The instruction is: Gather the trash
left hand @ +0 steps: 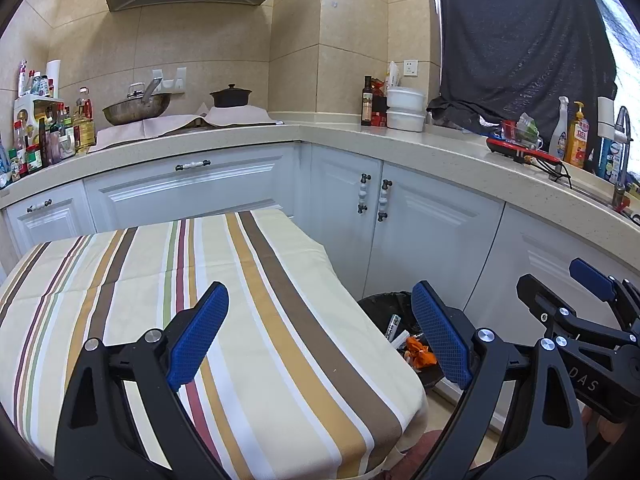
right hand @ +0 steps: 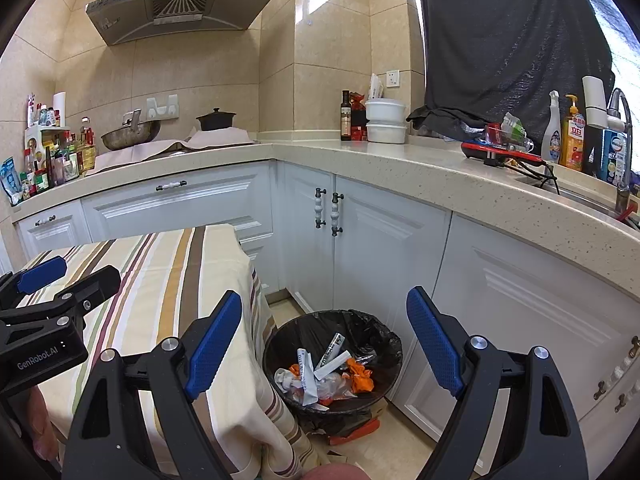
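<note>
A round bin lined with a black bag (right hand: 374,334) stands on the floor between the striped table and the white cabinets. It holds crumpled trash (right hand: 326,374): white wrappers and orange scraps. In the left wrist view the bin (left hand: 376,304) shows partly behind the table edge. My left gripper (left hand: 320,334) is open and empty above the striped tablecloth (left hand: 160,280). My right gripper (right hand: 326,344) is open and empty, high above the bin. Each gripper shows in the other's view, the right one (left hand: 580,292) at the right edge and the left one (right hand: 52,276) at the left edge.
White cabinets (right hand: 380,240) and an L-shaped counter (right hand: 400,160) stand behind. On the counter are a wok (right hand: 130,134), a dark pot (right hand: 216,118), bottles (right hand: 346,116), white bowls (right hand: 386,120) and a sink tap (right hand: 618,128). A scrap lies on the floor by the bin (right hand: 360,428).
</note>
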Motion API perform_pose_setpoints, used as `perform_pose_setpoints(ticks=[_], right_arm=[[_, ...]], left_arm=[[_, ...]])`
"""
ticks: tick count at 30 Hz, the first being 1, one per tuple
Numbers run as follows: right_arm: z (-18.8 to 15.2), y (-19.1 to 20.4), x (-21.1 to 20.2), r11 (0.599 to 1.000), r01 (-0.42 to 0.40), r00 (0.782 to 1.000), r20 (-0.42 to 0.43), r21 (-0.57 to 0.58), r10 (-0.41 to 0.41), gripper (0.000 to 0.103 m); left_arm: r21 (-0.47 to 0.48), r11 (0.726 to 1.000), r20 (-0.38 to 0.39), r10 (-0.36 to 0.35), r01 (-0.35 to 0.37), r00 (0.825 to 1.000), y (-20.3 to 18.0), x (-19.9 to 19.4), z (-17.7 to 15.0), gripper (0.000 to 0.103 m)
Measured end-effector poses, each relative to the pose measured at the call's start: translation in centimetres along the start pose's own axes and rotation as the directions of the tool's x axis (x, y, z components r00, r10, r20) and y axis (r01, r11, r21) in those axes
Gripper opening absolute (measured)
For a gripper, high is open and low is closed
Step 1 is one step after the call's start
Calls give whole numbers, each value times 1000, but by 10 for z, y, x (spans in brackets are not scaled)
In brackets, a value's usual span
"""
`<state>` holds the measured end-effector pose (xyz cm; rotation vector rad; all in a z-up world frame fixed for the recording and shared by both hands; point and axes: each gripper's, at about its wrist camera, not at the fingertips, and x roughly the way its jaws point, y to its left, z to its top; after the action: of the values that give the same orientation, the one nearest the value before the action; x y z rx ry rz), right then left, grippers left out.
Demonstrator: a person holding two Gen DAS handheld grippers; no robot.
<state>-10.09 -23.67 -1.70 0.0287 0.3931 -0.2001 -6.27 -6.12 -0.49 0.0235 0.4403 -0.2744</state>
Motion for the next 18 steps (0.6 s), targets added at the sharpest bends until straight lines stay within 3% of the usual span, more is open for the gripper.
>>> perform_pose_setpoints(ticks=[18], right_arm=[[0, 0, -3, 1000, -2, 1000, 2, -2, 2, 82]], left_arm=[[-8, 1000, 0, 1, -1, 1000, 0, -4, -1, 91]])
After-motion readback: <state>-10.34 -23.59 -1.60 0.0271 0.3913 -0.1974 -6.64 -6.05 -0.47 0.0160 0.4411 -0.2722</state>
